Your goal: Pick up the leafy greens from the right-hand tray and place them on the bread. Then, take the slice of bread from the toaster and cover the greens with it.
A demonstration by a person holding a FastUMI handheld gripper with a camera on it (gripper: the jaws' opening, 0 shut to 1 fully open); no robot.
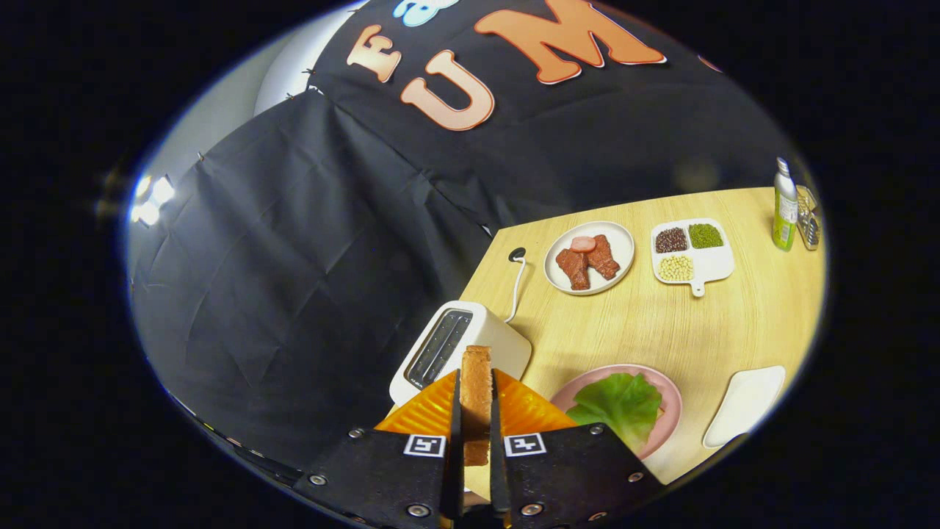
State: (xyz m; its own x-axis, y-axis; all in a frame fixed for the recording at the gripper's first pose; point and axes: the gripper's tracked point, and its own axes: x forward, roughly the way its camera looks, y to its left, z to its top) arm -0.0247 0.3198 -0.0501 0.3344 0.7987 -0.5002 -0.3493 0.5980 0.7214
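**Claw holding bread slice above toaster**

The claw (476,411) is closed narrow on a slice of bread (476,400), held upright and edge-on, with both fingers pressing its flat faces. The slice shows a brown, porous crust edge and stands clear of the toaster (461,353), which sits just beyond the fingers. The toaster is a white, smooth-sided box with rounded corners and one long dark slot in its top. A white cord (516,283) runs from it to a dark round port (517,254) in the bench.

The leafy greens (618,404) lie on a round pink plate (670,419) just beside the fingers; the leaf is bright green, ruffled at the edge and veined. Near it lies an empty white tray (745,405), rectangular with rounded corners.

Well beyond, a round white plate (623,246) carries reddish-brown meat pieces (587,263) and a pink slice. Beside it, a white divided dish (716,263) with a short handle holds dark, green and pale grains in separate compartments. A green bottle (784,209) stands upright at the far edge.

The bench (661,323) is light wood with fine, even grain. Black creased cloth forms the booth wall.
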